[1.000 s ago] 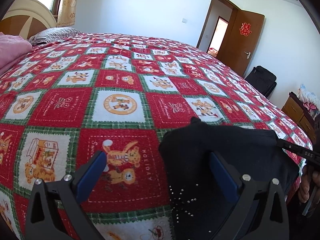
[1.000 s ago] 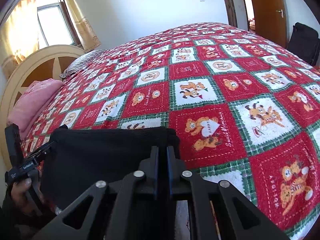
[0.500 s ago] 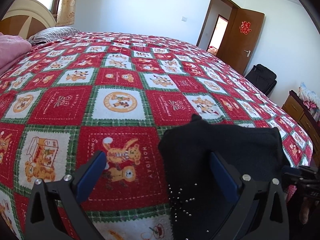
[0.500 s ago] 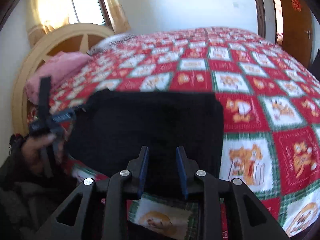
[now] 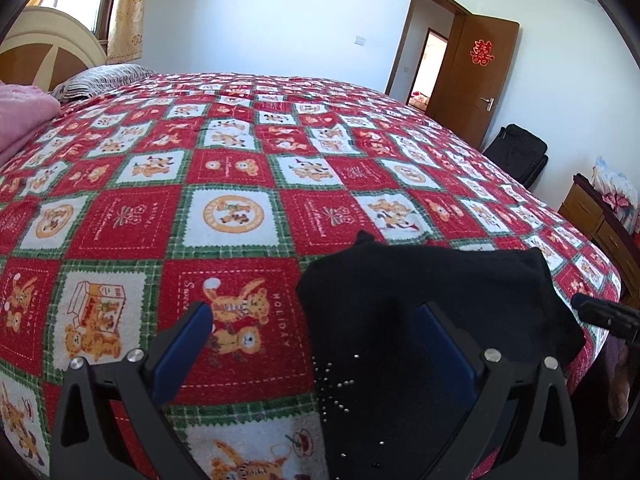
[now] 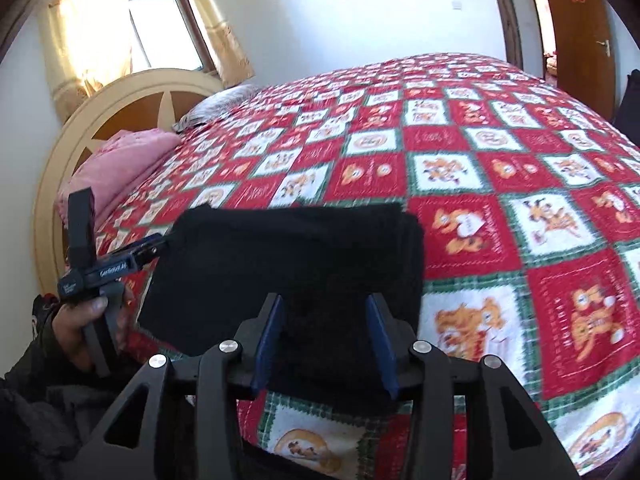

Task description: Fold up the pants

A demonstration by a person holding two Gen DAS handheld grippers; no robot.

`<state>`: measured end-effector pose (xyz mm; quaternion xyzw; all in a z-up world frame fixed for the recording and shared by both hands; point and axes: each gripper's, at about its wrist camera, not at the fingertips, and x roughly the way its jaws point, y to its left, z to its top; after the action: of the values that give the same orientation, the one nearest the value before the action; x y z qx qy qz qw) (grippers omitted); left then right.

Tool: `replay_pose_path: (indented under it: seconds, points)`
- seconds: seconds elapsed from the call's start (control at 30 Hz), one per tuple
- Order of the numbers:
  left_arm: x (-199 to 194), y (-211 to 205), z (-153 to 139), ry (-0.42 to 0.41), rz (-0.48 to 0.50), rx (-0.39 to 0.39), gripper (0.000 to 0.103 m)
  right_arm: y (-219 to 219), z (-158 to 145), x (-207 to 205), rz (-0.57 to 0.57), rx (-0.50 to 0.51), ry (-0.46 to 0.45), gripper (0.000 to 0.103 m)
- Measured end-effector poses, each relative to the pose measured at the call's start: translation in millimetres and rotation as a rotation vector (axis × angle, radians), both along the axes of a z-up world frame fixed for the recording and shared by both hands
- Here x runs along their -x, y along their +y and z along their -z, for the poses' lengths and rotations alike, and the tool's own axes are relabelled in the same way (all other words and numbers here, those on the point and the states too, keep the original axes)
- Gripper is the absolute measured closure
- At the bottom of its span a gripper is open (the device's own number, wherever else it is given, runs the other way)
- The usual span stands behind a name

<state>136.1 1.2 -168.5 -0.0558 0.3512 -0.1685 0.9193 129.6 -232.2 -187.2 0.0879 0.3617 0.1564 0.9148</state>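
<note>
Pants [image 6: 288, 272] are laid folded at the bed [image 6: 500, 160] edge, apparently released; both grippers' fingers are spread wide, and the bundle could be dragged off.

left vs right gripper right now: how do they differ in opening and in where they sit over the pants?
The left gripper is spread wide; the right gripper is open more narrowly. The left gripper straddles the left edge of the black pants, one finger over the bedspread; the right gripper has both fingers over the pants. Shared: both are open with blue pads, and neither grips the fabric.
</note>
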Motion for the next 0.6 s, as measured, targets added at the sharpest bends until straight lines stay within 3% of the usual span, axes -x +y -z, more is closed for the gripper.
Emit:
replay_pose_path:
  seconds: [0.13, 0.37, 0.6]
  points:
    - [-1, -4, 4, 0.018, 0.015, -0.009, 0.000, 4, 0, -4, -0.013, -0.029, 0.007, 0.057]
    - [-2, -7, 12, 0.042, 0.032, -0.013, 0.000, 17, 24, -15, -0.030, 0.053, 0.059, 0.057]
    - [2, -8, 11, 0.046, 0.056, 0.021, 0.000, 3, 8, -10, -0.004, -0.009, -0.003, 0.056]
